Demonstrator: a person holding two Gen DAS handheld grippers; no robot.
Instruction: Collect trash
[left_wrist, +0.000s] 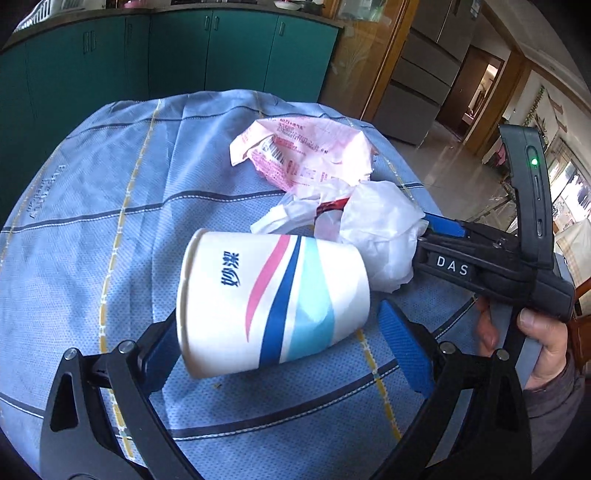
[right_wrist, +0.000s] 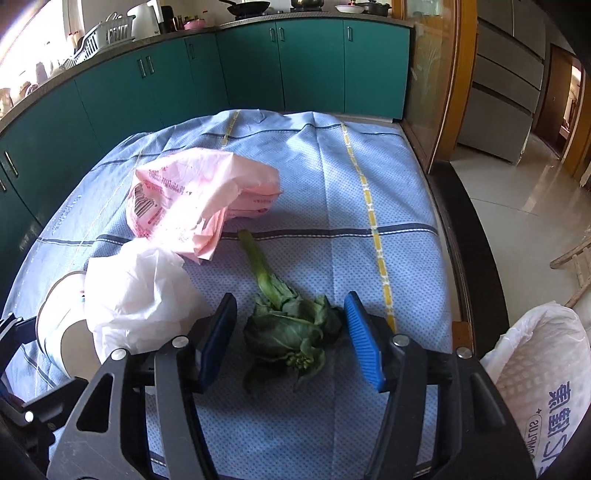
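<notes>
A white paper cup (left_wrist: 273, 302) with pink, blue and teal stripes lies on its side on the blue cloth, between the open jaws of my left gripper (left_wrist: 284, 339); its left pad touches the cup's rim, the right pad stands apart. A crumpled white plastic bag (left_wrist: 380, 236) and a pink plastic bag (left_wrist: 310, 155) lie behind the cup. My right gripper (right_wrist: 291, 332) is open, its pads on either side of a green leafy vegetable stalk (right_wrist: 284, 328) on the cloth. The cup (right_wrist: 62, 325), white bag (right_wrist: 136, 295) and pink bag (right_wrist: 199, 195) lie to its left.
The table with the blue checked cloth (right_wrist: 332, 177) stands before teal kitchen cabinets (right_wrist: 258, 62). A lined bin with a white printed bag (right_wrist: 539, 387) stands at the table's right edge. The right gripper body and hand (left_wrist: 517, 280) show in the left wrist view.
</notes>
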